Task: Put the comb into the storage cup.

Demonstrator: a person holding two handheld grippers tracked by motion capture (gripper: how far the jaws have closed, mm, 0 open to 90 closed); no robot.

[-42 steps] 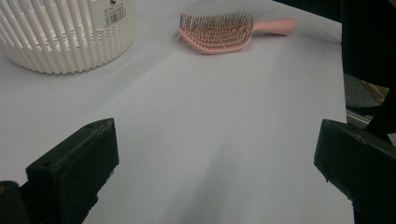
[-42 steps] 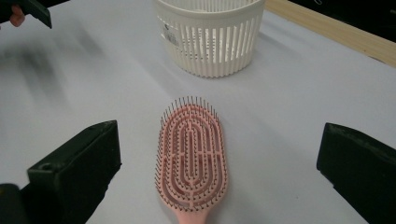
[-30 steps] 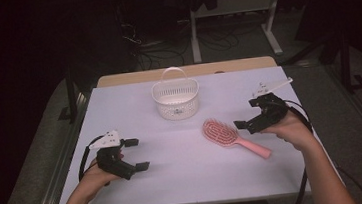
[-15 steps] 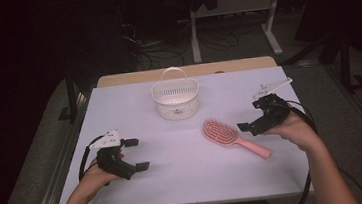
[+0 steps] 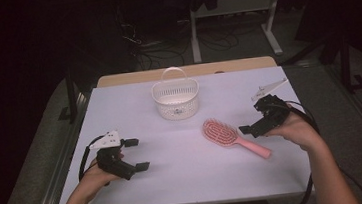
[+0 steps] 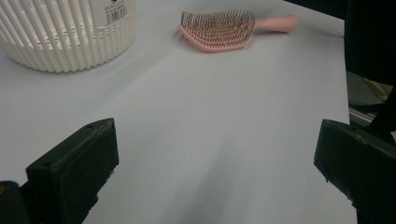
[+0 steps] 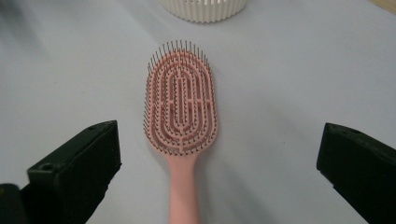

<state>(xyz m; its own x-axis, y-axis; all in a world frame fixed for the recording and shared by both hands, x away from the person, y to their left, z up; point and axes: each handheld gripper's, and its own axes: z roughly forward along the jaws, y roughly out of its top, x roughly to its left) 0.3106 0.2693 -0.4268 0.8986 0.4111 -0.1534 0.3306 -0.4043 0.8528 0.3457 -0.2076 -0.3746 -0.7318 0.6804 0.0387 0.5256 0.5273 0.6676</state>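
Right tool (image 5: 250, 127) dropped lower | pink hairbrush (image 5: 222, 133) just beside, jaws wide

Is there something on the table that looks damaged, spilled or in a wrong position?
Nothing stands out. The pink hairbrush lies flat on the white table, bristles up and looking whole. The white basket stands upright with its handle raised. Both the left gripper and the right gripper are open and hold nothing.

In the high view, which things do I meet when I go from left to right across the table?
left gripper → white basket → pink hairbrush → right gripper
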